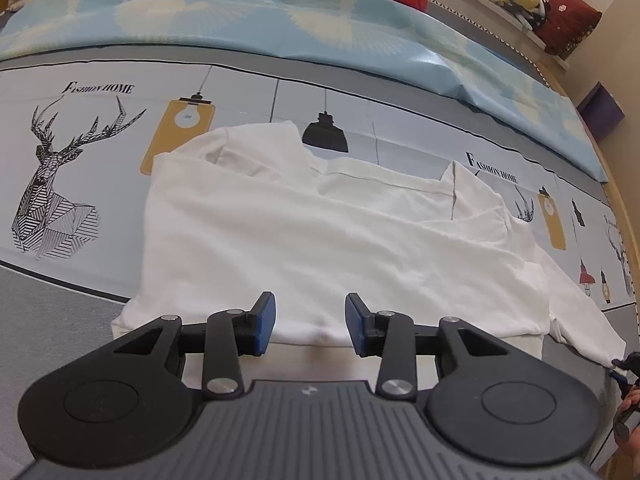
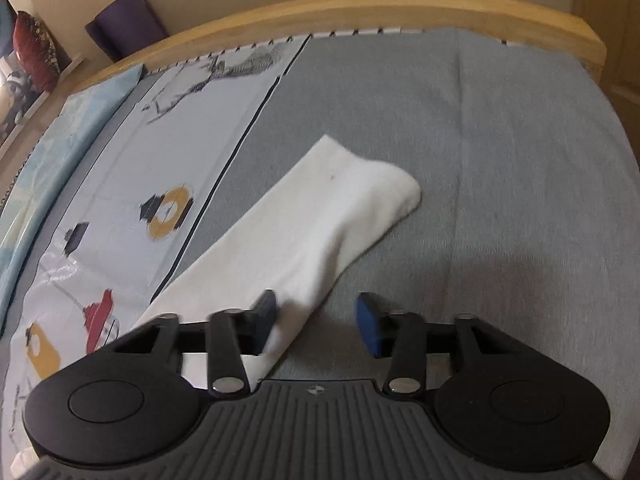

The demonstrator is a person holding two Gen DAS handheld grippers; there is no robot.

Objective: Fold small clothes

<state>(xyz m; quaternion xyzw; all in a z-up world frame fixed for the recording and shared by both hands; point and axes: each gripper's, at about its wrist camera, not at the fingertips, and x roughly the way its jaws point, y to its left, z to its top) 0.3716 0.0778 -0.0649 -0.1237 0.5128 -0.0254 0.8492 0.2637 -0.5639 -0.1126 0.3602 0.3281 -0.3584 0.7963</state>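
I see the white shirt [image 1: 320, 240] lying flat on the bed [image 2: 500, 160]. My left gripper [image 1: 310, 322] hangs over its near edge, fingers partly open, holding nothing. My right gripper [image 2: 318, 324] is partly open by the long sleeve [image 2: 320, 216], not pinching it. I should grab the sleeve and fold it in, slowly.

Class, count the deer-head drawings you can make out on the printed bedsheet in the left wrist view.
3. One large black-lined deer head drawing left of the white cotton T-shirt; one small behind its right shoulder; one at the right edge. The shirt may hide others.
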